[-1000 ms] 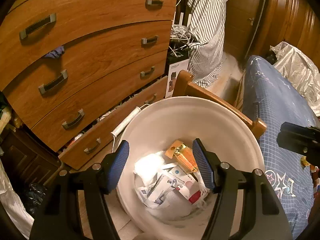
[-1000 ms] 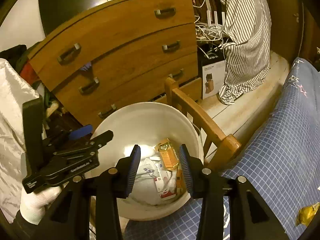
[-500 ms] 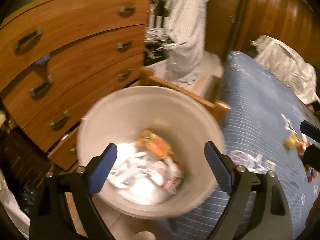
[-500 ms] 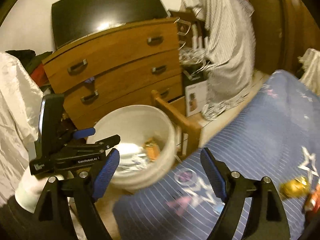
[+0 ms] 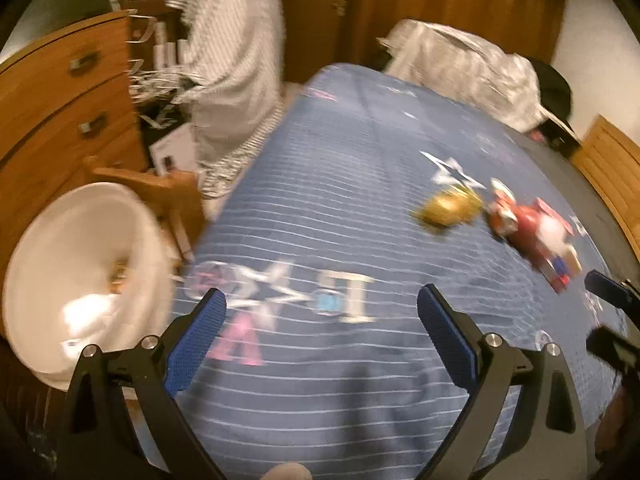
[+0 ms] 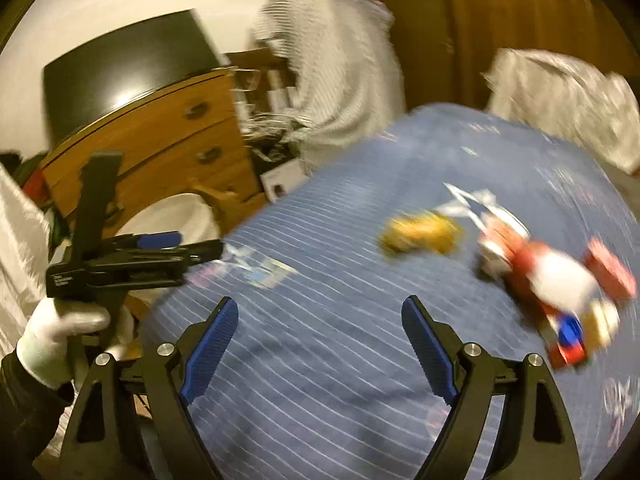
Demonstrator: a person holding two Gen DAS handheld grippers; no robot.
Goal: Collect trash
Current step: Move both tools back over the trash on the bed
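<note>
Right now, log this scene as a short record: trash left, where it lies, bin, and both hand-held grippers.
trash left: gold wrapper; red and white packet
where: on the blue bedspread, side by side, too blurred to tell if touching
bin: white bin beside the bed, paper trash inside
left hand-held gripper: jaws just opened, nothing between them
right hand-held gripper: jaws wide, nothing between them

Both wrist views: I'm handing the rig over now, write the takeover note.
Left gripper: jaws have just been opening, wide, nothing between them.
Right gripper: open, empty.
Both hang over the blue bedspread.
White bin beside the bed holds trash already.
Left to collect: gold wrapper and the red-and-white packaging next to it on the bedspread. Frames are blurred, so the exact piece count is unclear.
</note>
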